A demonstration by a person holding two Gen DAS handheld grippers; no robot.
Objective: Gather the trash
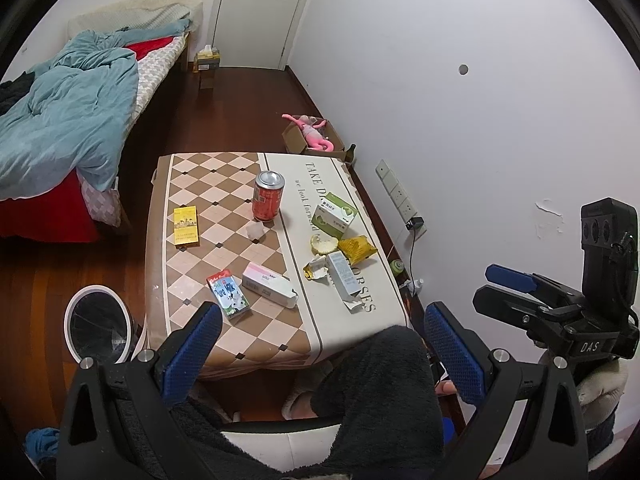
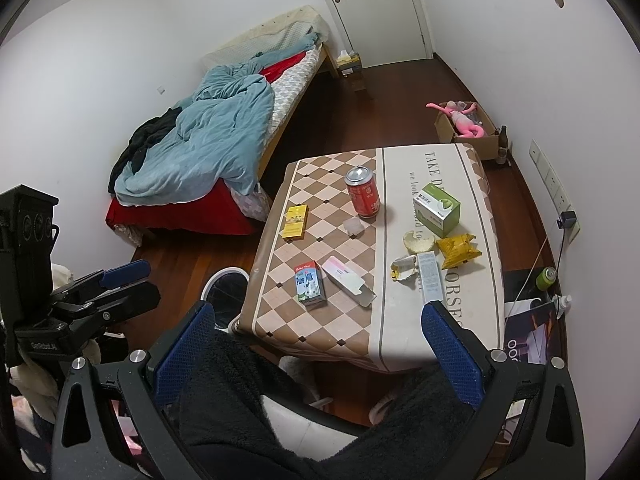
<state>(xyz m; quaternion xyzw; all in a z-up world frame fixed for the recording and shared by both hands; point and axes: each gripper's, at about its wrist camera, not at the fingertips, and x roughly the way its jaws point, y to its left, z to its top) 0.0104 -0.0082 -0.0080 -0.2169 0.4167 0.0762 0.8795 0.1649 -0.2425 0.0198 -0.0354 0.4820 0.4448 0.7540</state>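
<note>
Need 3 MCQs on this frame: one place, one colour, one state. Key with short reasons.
1. Where is the bin?
A. on the table
B. on the floor by the table's left side
C. on the bed

2. What colour is the can?
A. red
B. blue
C. black

3. How are the grippers?
A. both shut on trash
B. left shut, right open
C. both open, holding nothing

Key: 1 B, the bin stands on the floor beside the table. 2 A, the can body is red with a silver top. 3 C, the left gripper and right gripper each show fingers spread wide with nothing between them.
</note>
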